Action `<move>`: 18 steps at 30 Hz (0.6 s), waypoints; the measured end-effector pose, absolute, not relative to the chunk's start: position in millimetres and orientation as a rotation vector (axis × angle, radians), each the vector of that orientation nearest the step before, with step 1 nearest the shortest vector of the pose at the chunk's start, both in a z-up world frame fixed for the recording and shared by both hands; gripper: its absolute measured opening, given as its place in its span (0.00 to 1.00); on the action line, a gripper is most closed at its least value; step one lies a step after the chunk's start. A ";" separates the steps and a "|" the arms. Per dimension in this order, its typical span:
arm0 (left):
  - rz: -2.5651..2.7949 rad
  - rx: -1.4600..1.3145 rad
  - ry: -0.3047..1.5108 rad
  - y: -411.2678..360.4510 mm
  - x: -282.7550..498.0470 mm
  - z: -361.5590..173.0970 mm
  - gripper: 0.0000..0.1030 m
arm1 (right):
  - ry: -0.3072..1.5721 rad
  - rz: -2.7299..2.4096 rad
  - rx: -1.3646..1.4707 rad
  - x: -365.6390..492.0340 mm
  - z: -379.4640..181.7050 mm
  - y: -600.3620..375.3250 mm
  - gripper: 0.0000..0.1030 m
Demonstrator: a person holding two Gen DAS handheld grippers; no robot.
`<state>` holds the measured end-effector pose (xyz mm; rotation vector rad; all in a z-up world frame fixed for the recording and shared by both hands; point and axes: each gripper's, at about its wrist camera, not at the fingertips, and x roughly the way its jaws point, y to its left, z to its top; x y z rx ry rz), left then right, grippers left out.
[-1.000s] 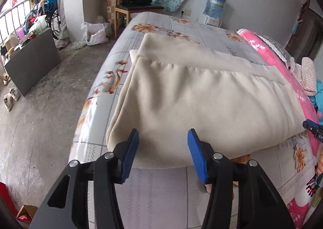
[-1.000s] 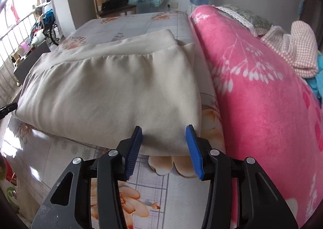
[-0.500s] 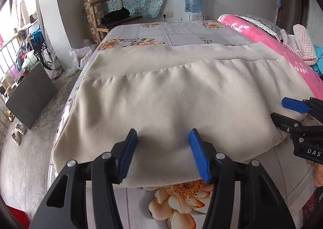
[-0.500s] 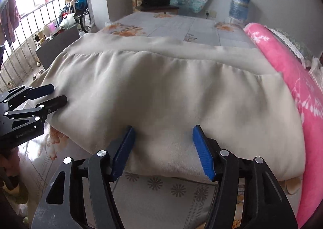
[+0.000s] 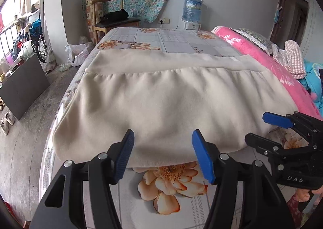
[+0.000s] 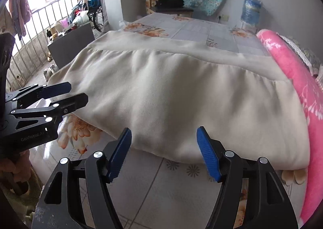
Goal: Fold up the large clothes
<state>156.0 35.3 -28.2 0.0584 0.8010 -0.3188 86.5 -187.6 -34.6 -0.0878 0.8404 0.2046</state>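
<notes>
Left wrist view: my left gripper (image 5: 162, 155) hangs with its blue-padded jaws spread wide and empty, just short of the near folded edge of the large cream fleece garment (image 5: 171, 104). My right gripper (image 6: 164, 153) does the same further along that edge, jaws apart and holding nothing; each tool shows at the margin of the other's camera.

The garment lies across the bed with the floral, grid-patterned sheet (image 5: 171, 41), already doubled over itself. A flat lower layer sticks out beyond the gathered upper one on the far side. Its right end sits against the rolled pink floral blanket (image 6: 292, 71).

I judge the job as partly done: at least one fold is in, and the bundle is still wide, so another fold and some squaring of the edges seem left. Neither gripper has yet taken hold of cloth.

Beyond the bed stand a wooden chair (image 5: 113, 15) and a blue water-cooler bottle (image 5: 191, 11).
</notes>
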 end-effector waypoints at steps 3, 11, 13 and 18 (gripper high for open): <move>-0.343 0.031 0.764 39.1 135.6 -10.9 0.69 | 0.793 0.173 -0.084 61.3 -17.0 -197.0 0.76; -0.326 0.072 0.647 21.7 81.4 33.2 0.95 | 0.732 0.069 -0.081 9.7 19.5 -212.4 0.92; -0.327 0.066 0.647 18.0 73.4 40.2 0.95 | 0.728 0.037 -0.086 1.9 25.1 -215.0 0.92; -0.231 0.080 0.648 13.3 62.4 49.9 0.95 | 0.699 -0.045 -0.091 -14.9 31.7 -220.1 0.92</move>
